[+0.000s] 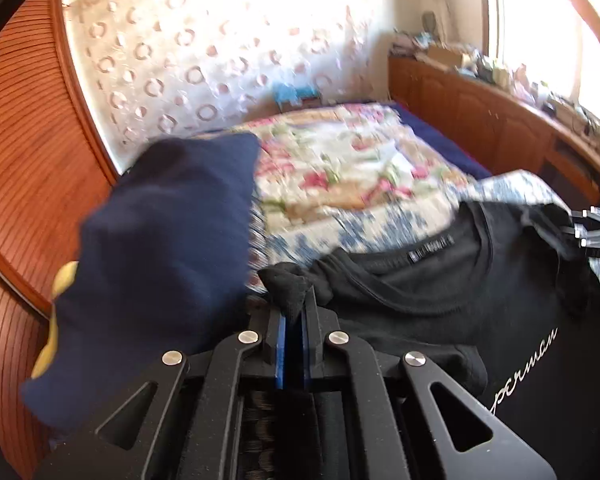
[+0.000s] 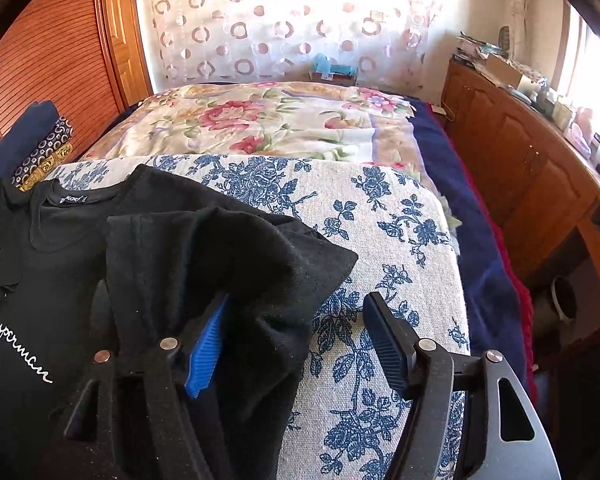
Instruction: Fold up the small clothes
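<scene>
A black T-shirt (image 1: 440, 292) with white script lies on a blue-flowered cloth (image 2: 380, 240) over the bed. My left gripper (image 1: 294, 304) is shut on a bunched bit of the shirt near its left shoulder. In the right wrist view the shirt (image 2: 60, 264) lies at the left, and its sleeve (image 2: 236, 256) drapes over the left finger of my right gripper (image 2: 296, 312), which is open. The right finger stands bare over the flowered cloth. The right gripper also shows at the right edge of the left wrist view (image 1: 596, 228).
A folded navy garment (image 1: 168, 248) with yellow print sits left of the shirt, on a patterned stack (image 2: 40, 156). A floral bedspread (image 2: 260, 120) covers the bed beyond. A wooden sideboard (image 2: 520, 152) with clutter runs along the right; wooden shutters (image 2: 40, 60) at left.
</scene>
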Available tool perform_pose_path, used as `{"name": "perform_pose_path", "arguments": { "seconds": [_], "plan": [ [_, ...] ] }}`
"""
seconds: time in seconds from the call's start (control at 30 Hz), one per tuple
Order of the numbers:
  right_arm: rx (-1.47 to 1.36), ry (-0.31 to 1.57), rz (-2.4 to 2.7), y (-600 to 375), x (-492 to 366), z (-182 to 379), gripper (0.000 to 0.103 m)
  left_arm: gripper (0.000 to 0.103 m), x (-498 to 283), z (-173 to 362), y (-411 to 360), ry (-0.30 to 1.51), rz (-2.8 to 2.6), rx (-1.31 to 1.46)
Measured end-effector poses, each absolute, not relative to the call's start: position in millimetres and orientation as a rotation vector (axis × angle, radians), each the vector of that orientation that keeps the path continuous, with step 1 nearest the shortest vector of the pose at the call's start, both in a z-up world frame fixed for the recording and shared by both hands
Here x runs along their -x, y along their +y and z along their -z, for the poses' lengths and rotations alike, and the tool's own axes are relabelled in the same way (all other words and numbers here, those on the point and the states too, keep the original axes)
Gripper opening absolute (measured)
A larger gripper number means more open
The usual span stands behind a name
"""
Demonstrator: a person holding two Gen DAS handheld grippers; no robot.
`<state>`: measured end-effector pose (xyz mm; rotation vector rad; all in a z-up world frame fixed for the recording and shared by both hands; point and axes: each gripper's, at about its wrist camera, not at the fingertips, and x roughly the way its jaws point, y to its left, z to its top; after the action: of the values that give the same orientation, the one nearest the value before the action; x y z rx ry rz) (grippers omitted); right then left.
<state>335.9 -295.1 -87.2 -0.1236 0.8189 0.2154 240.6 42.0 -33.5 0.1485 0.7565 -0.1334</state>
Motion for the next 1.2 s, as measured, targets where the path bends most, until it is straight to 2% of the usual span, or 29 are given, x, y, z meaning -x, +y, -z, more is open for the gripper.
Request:
{"name": "perform_pose_path", "arguments": {
  "seconds": [0.27, 0.7, 0.87, 0.93, 1.0, 1.2],
  "plan": [
    [0.028, 0.764, -0.218, -320.2, -327.5, 67.2, 0.069, 0.007, -232.4, 25.0, 59.8, 0.736, 0.142, -0.113],
    [0.001, 0.86, -0.275, -327.5, -350.9, 73.1, 0.069, 0.007, -229.9, 27.6, 56.7, 0.716, 0.17, -0.089],
    [0.071, 0.868, -0.28, -311.6, -362.0, 74.7, 0.067, 0.007, -228.4, 30.1, 53.5, 0.717, 0.185, -0.087],
    [0.1, 0.86, -0.292, -306.8, -364.9, 74.5, 0.052, 0.006, -226.6, 31.1, 50.8, 0.713, 0.195, -0.088],
    [0.125, 0.866, -0.334, -300.5, -365.4, 72.9, 0.011, 0.006, -222.1, 27.0, 47.7, 0.699, 0.208, -0.088],
    [0.151, 0.759, -0.402, -291.0, -332.4, 40.4, 0.008, 0.006, -194.3, 1.2, 51.9, 0.622, 0.235, -0.057]
  ]
}}
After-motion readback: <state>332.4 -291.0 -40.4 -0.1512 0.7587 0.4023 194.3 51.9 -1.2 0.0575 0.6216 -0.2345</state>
